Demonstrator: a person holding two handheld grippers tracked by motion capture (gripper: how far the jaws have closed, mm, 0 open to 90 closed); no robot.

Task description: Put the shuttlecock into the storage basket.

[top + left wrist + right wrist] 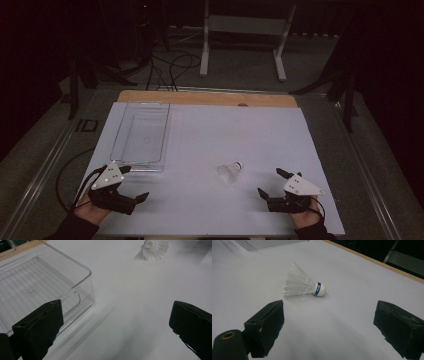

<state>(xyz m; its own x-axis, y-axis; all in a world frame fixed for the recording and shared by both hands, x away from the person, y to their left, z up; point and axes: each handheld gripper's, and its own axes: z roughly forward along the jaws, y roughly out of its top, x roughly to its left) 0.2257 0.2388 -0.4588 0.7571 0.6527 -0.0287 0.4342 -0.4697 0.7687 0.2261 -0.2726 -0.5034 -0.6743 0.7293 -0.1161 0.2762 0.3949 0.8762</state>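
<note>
Two wide-spread hand-held grippers (134, 183) (270, 181) low over table (200, 130)

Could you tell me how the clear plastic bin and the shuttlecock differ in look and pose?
The clear plastic bin is see-through and box-shaped, while the shuttlecock is opaque white with a feathered skirt and a blue band at its cork. The bin sits flat with its opening up; the shuttlecock lies on its side. The bin is far larger and lies nearer the left gripper; the shuttlecock lies nearer the right gripper. Both rest on the white table, ungripped.
</note>
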